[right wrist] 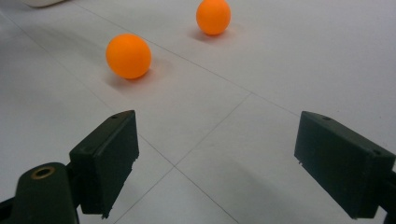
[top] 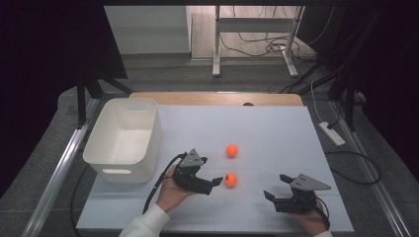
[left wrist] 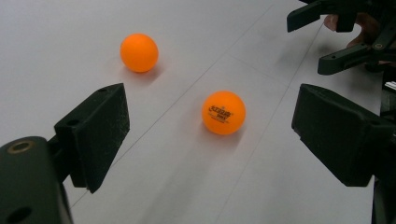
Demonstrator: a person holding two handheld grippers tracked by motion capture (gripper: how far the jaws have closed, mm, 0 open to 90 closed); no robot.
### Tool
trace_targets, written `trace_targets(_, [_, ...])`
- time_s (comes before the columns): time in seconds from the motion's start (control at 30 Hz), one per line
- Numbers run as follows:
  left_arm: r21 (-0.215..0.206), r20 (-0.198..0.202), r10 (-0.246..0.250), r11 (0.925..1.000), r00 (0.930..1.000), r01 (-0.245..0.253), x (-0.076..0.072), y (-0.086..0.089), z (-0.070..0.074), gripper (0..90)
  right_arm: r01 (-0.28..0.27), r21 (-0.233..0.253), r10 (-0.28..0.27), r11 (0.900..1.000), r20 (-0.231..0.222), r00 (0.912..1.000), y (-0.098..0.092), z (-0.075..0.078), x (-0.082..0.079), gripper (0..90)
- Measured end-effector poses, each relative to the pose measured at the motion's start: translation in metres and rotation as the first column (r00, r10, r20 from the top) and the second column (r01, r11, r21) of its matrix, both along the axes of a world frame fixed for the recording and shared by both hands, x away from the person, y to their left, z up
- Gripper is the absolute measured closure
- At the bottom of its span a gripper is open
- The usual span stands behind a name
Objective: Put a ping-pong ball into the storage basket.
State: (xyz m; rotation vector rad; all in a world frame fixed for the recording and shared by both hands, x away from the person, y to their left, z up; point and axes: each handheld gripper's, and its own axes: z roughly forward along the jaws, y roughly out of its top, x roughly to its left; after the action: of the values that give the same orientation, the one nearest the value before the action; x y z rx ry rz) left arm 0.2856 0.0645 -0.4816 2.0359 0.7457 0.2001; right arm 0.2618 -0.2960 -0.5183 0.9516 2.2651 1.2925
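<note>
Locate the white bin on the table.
In the high view the white bin stands at the table's left edge, left of the left gripper and both orange balls.

A white table (top: 276,123) carries a white plastic bin (top: 123,138) at its left edge. Two orange balls lie on it: near ball (top: 230,179) just ahead of the left fingers (top: 216,181), far ball (top: 232,150) beyond.

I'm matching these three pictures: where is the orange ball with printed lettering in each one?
High view: printed ball, lower centre, beside the left claw.
Left gripper view: centre, lettering facing the camera.
Right gripper view: upper left.
Shared landmark: the plain orange ball.
</note>
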Motion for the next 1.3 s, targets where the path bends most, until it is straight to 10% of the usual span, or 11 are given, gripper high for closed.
trace_targets(1.3, [0.083, -0.056, -0.052, 0.9950, 0.9971, 0.056, 0.024, -0.050, -0.018, 12.3, -0.005, -0.002, 0.005, 1.000, 0.000, 1.0000, -0.001, 0.000, 0.001, 13.9])
